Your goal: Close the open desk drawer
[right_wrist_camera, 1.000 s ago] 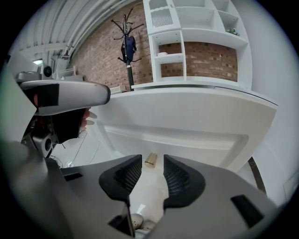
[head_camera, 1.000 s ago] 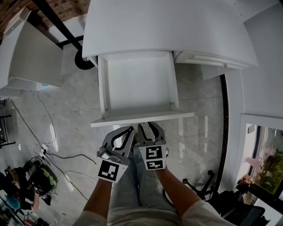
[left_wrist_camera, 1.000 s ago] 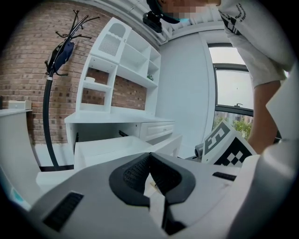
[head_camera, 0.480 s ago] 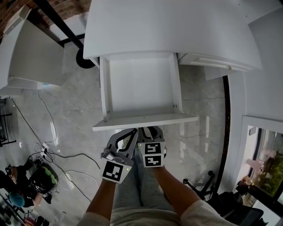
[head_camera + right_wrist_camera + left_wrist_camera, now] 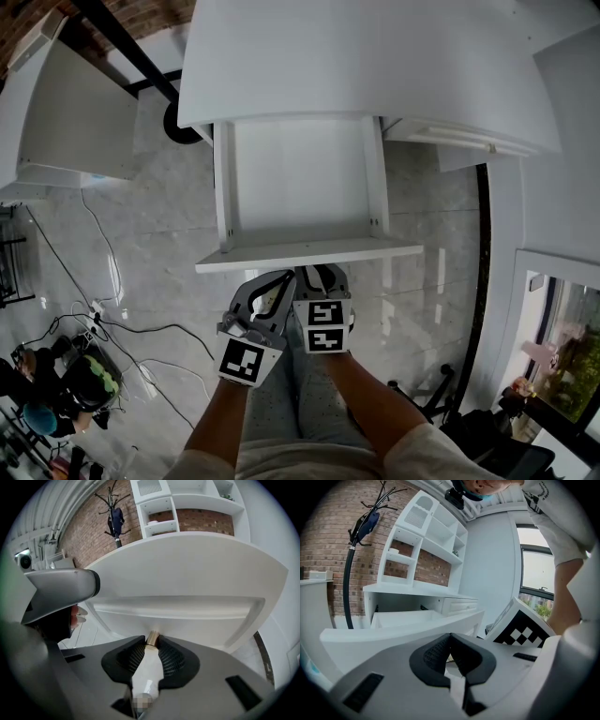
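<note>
**Hazard: tip grip slipping off the knob**

The desk (image 5: 356,66) has its drawer (image 5: 300,187) pulled well out, front panel toward me. My left gripper (image 5: 450,637) hangs beside the right, jaws together on nothing. If it drifts, it could foul the panel. My right gripper (image 5: 152,644) has just been closing, and its tips now pinch the small brass knob (image 5: 152,638). I judge this hold shallow: it may slip, or an off-centre push may jam the drawer.

Desk (image 5: 356,66) and drawer (image 5: 300,187): plain white. Drawer knob (image 5: 152,638): brass-coloured. Floor (image 5: 159,234): grey with pale marble veining. Left gripper (image 5: 269,281) and right gripper (image 5: 319,274): grey bodies, which carried black ribbed pads (image 5: 171,656) and marker cubes (image 5: 324,328) patterned in black-and-white squares. Wall (image 5: 323,541): red-brown brick.
</note>
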A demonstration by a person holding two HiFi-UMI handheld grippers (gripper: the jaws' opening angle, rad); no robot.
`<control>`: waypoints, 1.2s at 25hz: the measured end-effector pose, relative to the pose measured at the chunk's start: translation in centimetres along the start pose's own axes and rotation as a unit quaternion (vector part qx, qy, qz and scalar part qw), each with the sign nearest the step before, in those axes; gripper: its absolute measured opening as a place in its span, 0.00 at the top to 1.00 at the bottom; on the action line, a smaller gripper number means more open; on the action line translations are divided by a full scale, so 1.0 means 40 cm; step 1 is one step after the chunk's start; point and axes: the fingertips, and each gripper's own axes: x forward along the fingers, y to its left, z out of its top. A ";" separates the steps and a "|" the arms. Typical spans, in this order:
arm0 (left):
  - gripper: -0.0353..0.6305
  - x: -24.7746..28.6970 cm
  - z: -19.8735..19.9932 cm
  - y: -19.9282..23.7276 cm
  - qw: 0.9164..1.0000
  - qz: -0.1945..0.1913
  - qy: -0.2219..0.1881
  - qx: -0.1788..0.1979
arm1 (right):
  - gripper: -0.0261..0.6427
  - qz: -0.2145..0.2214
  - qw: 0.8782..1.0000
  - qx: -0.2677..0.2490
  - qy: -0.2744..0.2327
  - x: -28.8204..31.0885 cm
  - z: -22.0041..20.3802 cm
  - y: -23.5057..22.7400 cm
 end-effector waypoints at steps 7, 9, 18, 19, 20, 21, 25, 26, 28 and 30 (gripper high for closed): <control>0.92 0.035 0.019 0.028 1.000 0.010 -0.014 -0.026 | 0.80 0.005 1.000 -0.003 -0.006 0.020 0.032 -0.011; 0.92 0.041 0.025 0.042 0.999 0.019 -0.021 -0.046 | 0.80 0.007 1.000 -0.006 -0.009 0.025 0.040 -0.013; 0.92 0.070 0.019 0.087 0.994 0.034 -0.024 -0.097 | 0.80 0.012 1.000 -0.005 -0.021 0.051 0.072 -0.022; 0.92 0.073 0.019 0.091 0.994 0.033 -0.025 -0.097 | 0.80 0.012 1.000 -0.006 -0.022 0.055 0.075 -0.023; 0.92 0.077 0.020 0.095 0.994 0.033 -0.025 -0.097 | 0.80 0.012 1.000 -0.006 -0.022 0.059 0.078 -0.024; 0.92 0.081 0.020 0.099 0.995 0.032 -0.024 -0.095 | 0.80 0.012 1.000 -0.007 -0.023 0.062 0.082 -0.025; 0.92 0.100 0.021 0.118 0.995 0.035 -0.013 -0.093 | 0.80 0.012 1.000 -0.007 -0.025 0.077 0.102 -0.034; 0.92 0.104 0.024 0.125 0.995 0.036 -0.013 -0.097 | 0.80 0.012 1.000 -0.007 -0.026 0.081 0.109 -0.035; 0.92 0.112 0.030 0.140 0.994 0.038 -0.013 -0.099 | 0.80 0.012 1.000 -0.007 -0.028 0.091 0.125 -0.037; 0.92 0.121 0.034 0.153 0.995 0.041 -0.011 -0.093 | 0.80 0.013 0.999 -0.007 -0.031 0.099 0.139 -0.039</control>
